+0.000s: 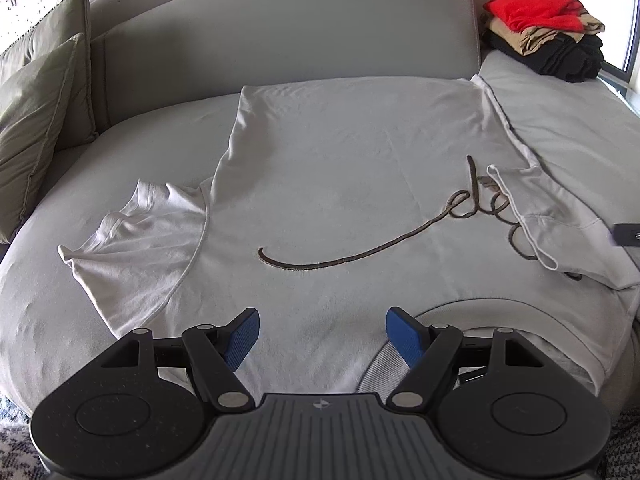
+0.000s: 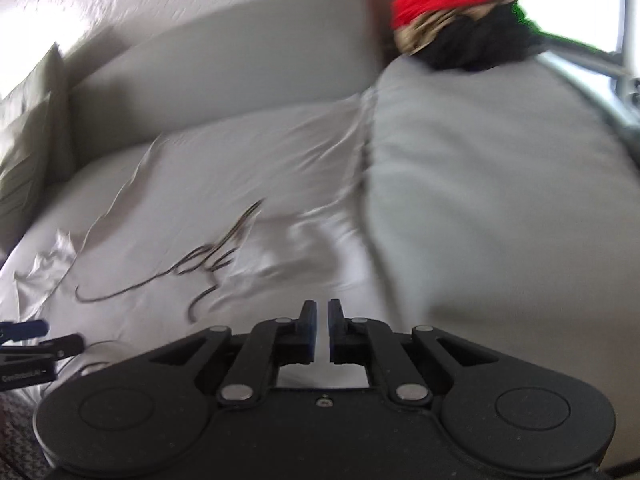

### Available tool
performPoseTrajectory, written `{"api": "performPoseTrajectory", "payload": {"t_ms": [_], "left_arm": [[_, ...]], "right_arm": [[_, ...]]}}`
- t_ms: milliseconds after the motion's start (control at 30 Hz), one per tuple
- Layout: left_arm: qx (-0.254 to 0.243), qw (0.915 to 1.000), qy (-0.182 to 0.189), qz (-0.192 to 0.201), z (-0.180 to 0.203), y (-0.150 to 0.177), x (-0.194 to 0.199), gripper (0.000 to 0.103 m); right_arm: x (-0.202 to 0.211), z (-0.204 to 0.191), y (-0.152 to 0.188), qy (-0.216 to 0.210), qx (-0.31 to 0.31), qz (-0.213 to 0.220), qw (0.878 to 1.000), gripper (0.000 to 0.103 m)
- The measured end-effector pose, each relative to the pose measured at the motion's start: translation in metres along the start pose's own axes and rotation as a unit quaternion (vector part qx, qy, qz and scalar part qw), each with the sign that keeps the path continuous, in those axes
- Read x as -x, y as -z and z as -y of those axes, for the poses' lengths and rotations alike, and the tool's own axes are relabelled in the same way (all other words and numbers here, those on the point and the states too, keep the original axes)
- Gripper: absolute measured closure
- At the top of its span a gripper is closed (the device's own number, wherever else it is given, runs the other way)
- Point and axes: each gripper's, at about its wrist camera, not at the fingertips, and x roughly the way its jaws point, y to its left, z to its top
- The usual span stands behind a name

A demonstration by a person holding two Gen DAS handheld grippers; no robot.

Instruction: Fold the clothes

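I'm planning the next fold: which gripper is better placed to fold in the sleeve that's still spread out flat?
Probably left. The left gripper is open above the white T-shirt, nearer the flat sleeve. The right gripper, nearly closed and apparently empty, sits on the side where the other sleeve is already folded in.

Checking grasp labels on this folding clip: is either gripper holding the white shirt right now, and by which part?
Nothing is held. The left gripper is open above the white shirt near its collar. The right gripper is nearly closed, with nothing visible between its pads.
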Motion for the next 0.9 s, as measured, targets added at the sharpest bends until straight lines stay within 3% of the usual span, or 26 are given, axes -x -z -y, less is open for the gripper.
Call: {"api": "performPoseTrajectory", "payload": {"t_ms": [67, 133, 233, 333, 433, 500, 600, 733, 767, 800, 900], "left_arm": [[-0.001, 1.0000, -0.004, -0.001, 0.000, 0.000, -0.001, 0.030], [-0.002, 1.0000, -0.008, 0.000, -0.001, 0.001, 0.000, 0.030], [-0.004, 0.9999, -0.015, 0.000, -0.004, 0.004, 0.000, 0.030], [0.001, 0.9999, -0.017, 0.002, -0.010, 0.006, 0.003, 0.030], [0.009, 0.9999, -0.011, 0.001, -0.016, 0.008, 0.005, 0.030], [0.012, 0.9999, -0.010, 0.000, -0.017, 0.009, 0.005, 0.030], [0.014, 0.9998, -0.014, -0.003, -0.017, 0.009, 0.003, 0.030], [0.006, 0.9998, -0.019, -0.005, -0.015, 0.012, 0.002, 0.030], [0.002, 0.9998, -0.020, -0.005, -0.014, 0.013, 0.002, 0.030], [-0.006, 0.9998, -0.021, -0.005, -0.014, 0.014, 0.003, 0.030], [-0.028, 0.9994, -0.015, -0.015, -0.016, 0.024, 0.009, 0.031]], "right_arm": [[-0.014, -0.017, 0.000, 0.021, 0.038, -0.014, 0.999, 0.097], [-0.022, -0.016, 0.009, 0.068, 0.071, -0.043, 0.994, 0.095], [-0.033, -0.015, 0.021, 0.138, 0.120, -0.087, 0.979, 0.097], [-0.014, 0.012, 0.023, 0.097, 0.043, -0.087, 0.991, 0.099], [0.004, 0.025, 0.022, 0.052, -0.028, -0.055, 0.997, 0.094], [0.015, 0.022, 0.017, 0.027, -0.045, -0.013, 0.999, 0.092], [0.013, 0.007, 0.008, -0.023, -0.047, 0.013, 0.999, 0.092], [-0.012, -0.022, 0.006, -0.078, -0.022, -0.041, 0.996, 0.086], [-0.019, -0.027, 0.007, -0.093, -0.011, -0.068, 0.993, 0.072], [-0.017, -0.032, 0.011, -0.096, 0.016, -0.076, 0.992, 0.065], [-0.006, -0.041, 0.025, -0.113, 0.073, -0.095, 0.986, 0.065]]}}
